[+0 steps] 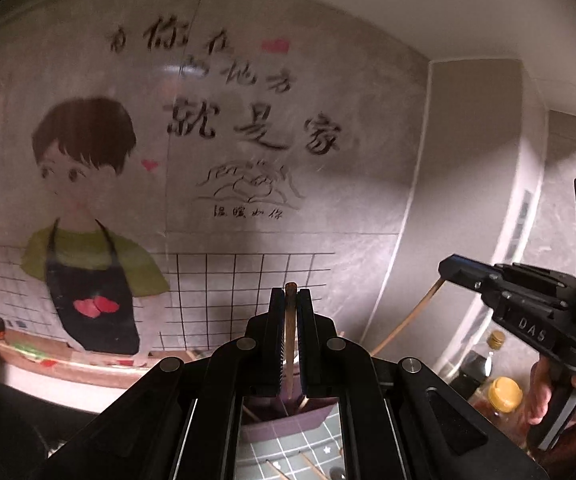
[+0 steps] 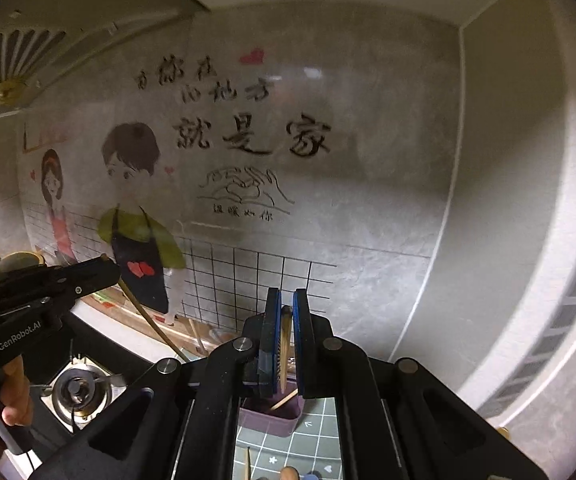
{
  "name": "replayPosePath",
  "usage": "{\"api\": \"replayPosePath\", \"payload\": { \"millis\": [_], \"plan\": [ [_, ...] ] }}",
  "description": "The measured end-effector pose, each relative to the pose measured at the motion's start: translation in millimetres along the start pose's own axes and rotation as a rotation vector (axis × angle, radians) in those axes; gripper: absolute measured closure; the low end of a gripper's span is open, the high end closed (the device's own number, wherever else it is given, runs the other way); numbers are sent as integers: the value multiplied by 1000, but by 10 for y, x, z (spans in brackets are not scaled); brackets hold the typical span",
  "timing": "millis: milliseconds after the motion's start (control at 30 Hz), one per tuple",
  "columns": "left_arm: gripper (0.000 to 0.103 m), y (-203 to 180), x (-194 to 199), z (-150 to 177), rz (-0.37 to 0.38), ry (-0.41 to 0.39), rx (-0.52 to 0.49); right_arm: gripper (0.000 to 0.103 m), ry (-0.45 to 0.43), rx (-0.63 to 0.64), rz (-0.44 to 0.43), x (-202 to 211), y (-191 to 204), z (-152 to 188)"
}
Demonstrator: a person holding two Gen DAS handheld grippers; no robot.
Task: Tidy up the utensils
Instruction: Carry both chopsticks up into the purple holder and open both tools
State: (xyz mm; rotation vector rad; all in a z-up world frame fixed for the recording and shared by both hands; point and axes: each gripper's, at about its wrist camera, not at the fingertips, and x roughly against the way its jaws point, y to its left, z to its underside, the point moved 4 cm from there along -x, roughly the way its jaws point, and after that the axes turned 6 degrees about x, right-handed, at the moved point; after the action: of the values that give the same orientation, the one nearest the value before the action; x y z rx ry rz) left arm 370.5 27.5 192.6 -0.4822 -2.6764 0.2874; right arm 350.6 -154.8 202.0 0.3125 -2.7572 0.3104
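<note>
Clamping chopsticks: both claws; only the right view shows the stove burner (image 2: 75,390).

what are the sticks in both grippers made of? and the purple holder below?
Chopstick in the left gripper: looks like wood or bamboo, brown, matte, faint grain. Chopstick in the right gripper: same look, paler tan shaft with a darker tip. Purple holder: likely plastic, smooth moulded rim with rounded corners; too blurred to be sure.

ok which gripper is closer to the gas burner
Left. The left gripper is up above the gas burner, nearly over it. The right gripper is further to the burner's right, above the purple container.
</note>
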Motion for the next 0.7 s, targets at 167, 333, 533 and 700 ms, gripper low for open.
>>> {"api": "replayPosePath", "payload": {
  "millis": [167, 333, 533, 700],
  "plan": [
    [97, 237, -495, 181, -15, 82, 38, 97, 92, -15, -21, -573, 23, 194],
    [97, 422, -916, 498, -43, 164, 53, 97, 190, -50, -50, -1059, 5, 498],
    [97, 566, -1274, 774, -71, 231, 80, 97, 267, -83, -76, -1408, -24, 754],
    [97, 610, -1477, 923, -85, 277, 88, 97, 308, -92, -84, -1623, -35, 923]
  ]
}}
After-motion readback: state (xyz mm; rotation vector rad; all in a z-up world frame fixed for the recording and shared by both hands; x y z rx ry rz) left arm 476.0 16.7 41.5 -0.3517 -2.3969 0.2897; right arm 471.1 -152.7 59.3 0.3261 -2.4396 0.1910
